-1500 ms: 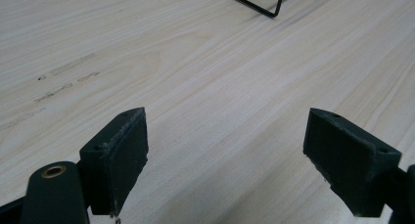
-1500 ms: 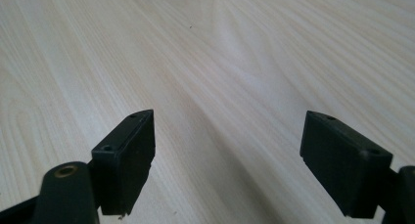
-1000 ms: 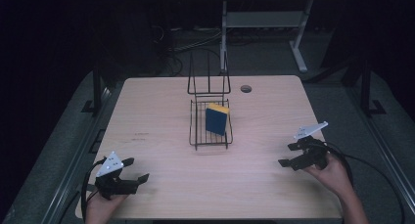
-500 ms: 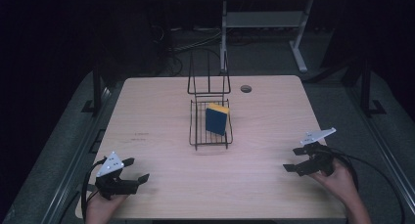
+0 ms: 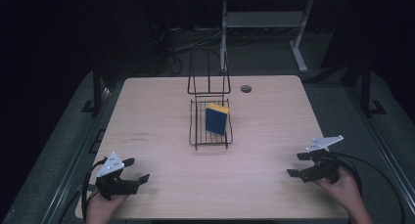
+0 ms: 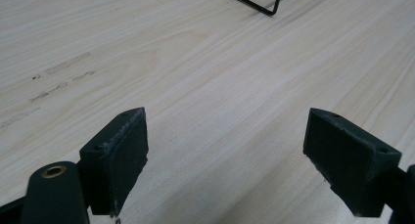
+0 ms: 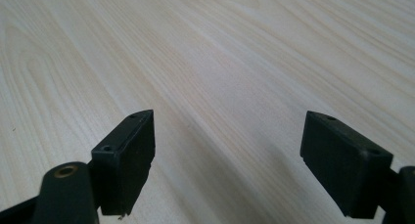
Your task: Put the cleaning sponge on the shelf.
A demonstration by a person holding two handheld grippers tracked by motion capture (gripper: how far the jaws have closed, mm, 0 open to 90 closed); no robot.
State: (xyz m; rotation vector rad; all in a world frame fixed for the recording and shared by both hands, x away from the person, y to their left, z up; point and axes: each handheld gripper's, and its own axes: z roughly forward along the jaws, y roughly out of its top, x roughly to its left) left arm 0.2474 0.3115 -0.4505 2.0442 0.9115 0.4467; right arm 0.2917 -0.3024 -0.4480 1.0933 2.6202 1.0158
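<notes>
A black wire basket (image 5: 210,131) sits mid-table with a blue and yellow sponge (image 5: 217,118) standing on edge inside it. My left gripper (image 5: 136,169) rests at the table's near left corner, open and holding nothing; its jaws stand wide apart over bare wood in the left gripper view (image 6: 225,150), where a corner of the wire basket (image 6: 264,4) shows at the top. My right gripper (image 5: 296,165) lies low at the near right of the table, open and holding nothing; its jaws are spread over bare wood in the right gripper view (image 7: 227,153).
The light wooden table (image 5: 147,116) has a round cable hole (image 5: 245,88) near its far edge. A tall wire frame (image 5: 209,79) rises behind the basket. A white desk frame (image 5: 264,23) stands on the dark floor beyond the table.
My right gripper has drawn back toward the near edge of the table and come lower. The left gripper, basket and sponge have stayed put.
</notes>
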